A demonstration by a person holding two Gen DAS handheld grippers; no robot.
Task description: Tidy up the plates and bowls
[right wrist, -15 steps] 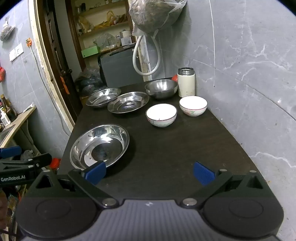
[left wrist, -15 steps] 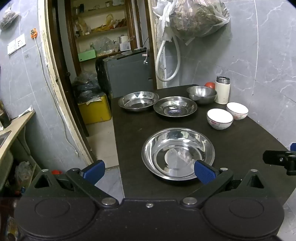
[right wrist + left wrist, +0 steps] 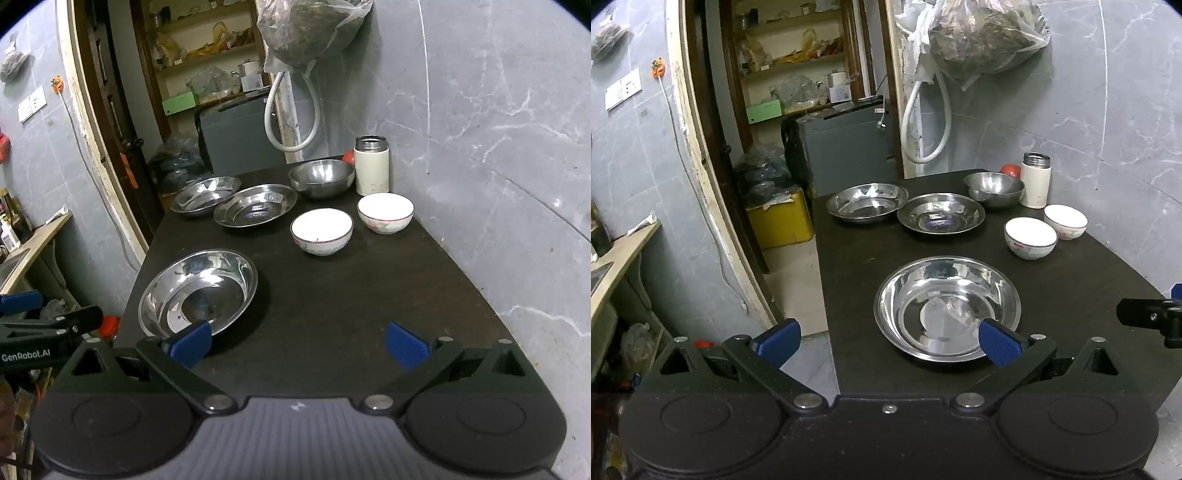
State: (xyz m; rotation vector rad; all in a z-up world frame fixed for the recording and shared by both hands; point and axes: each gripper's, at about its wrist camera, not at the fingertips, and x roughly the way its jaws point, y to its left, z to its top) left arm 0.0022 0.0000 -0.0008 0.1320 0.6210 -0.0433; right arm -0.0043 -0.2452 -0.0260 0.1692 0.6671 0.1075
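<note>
A large steel plate (image 3: 947, 308) (image 3: 199, 291) lies near the front of the dark table (image 3: 1071, 280) (image 3: 351, 302). Two more steel plates (image 3: 867, 204) (image 3: 941, 218) and a steel bowl (image 3: 993, 189) sit at the far end. Two white ceramic bowls (image 3: 1030, 237) (image 3: 1065, 221) stand to the right, apart from each other. My left gripper (image 3: 888, 341) hangs open at the table's front left edge, its right pad over the large plate's near rim. Over the bare front of the table, my right gripper (image 3: 299, 347) is open and holds nothing.
A white thermos (image 3: 1036, 180) and a red object (image 3: 1011, 170) stand by the tiled wall behind the steel bowl. Left of the table the floor drops away toward a doorway with a yellow box (image 3: 781, 221). A grey wall borders the table's right side.
</note>
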